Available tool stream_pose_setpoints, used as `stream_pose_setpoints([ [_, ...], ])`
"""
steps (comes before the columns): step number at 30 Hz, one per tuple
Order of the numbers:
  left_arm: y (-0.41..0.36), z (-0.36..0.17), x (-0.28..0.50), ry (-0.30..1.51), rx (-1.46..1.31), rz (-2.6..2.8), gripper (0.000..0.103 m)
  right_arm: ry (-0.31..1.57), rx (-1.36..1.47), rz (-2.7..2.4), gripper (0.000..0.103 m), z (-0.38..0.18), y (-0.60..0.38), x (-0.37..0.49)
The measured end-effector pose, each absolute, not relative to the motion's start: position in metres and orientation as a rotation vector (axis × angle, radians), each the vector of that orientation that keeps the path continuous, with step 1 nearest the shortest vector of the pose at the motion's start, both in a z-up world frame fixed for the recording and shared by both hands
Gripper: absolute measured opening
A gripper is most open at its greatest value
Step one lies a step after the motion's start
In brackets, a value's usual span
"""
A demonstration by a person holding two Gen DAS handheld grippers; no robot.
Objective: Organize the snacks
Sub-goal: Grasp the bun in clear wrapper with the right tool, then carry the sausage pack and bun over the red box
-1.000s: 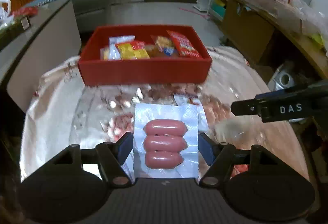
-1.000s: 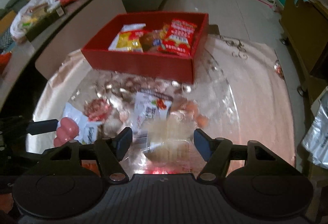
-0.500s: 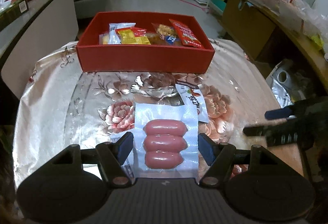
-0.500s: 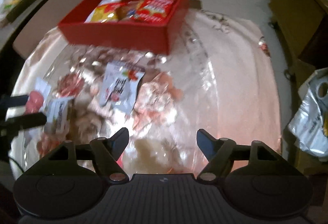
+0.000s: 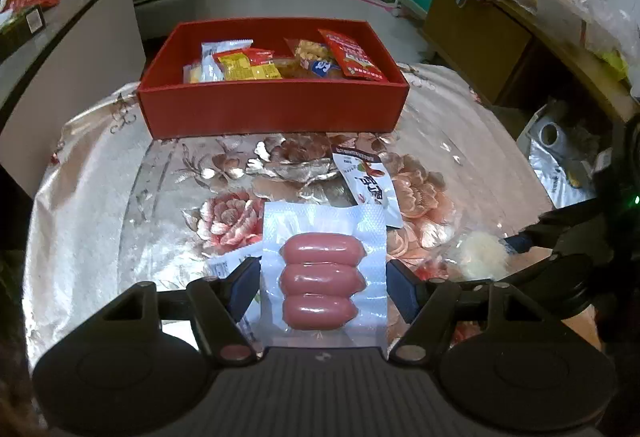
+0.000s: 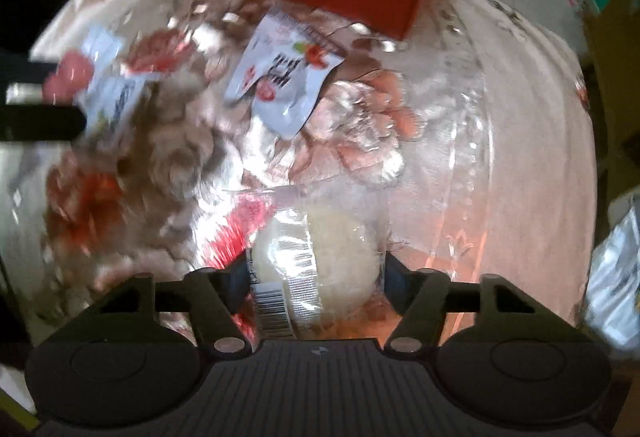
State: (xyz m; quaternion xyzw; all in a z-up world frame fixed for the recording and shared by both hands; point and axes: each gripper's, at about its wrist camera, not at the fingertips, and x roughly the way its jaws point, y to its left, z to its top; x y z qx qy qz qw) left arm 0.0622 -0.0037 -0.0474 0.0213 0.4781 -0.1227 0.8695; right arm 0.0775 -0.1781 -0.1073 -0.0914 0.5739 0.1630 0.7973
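The left gripper (image 5: 322, 279) holds a clear vacuum pack of three sausages (image 5: 322, 279), its blue pads pressed against the pack's two side edges. The sausages lie crosswise to the gripper, stacked one beyond the other, so the pack's long axis runs straight ahead toward the red box (image 5: 274, 105). That box sits directly in front at the far end of the desk (image 5: 80, 197), already carrying several snack packets, and it lies dead in line with the left gripper's pointing direction.

The right gripper (image 6: 314, 271) is aimed steeply down at a pale round bun in clear wrap (image 6: 316, 257). Its jaws are closing, with the bun between them and the pads at the wrapper's sides; the barcode label faces the camera. From here the box lies ahead and to the upper left, tilted in the blurred right-wrist view.

A white packet with red print (image 5: 370, 183) lies flat on the flowered cloth between the sausages and the box, just right of the left gripper's straight path.

The left gripper looks nearer to a clean drop: forward over the near wall, then release.
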Motion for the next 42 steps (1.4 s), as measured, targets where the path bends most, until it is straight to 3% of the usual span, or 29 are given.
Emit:
stream_pose_setpoints([
  [14,-0.006,-0.04,0.067,0.951,0.071,-0.228,0.062,1.093,-0.004,0.363,0.069,-0.065,-0.195,0.085],
  [42,-0.017,-0.005,0.11,0.782,0.068,-0.174,0.062,0.933,0.096,0.369,0.069,-0.022,-0.184,0.12],
])
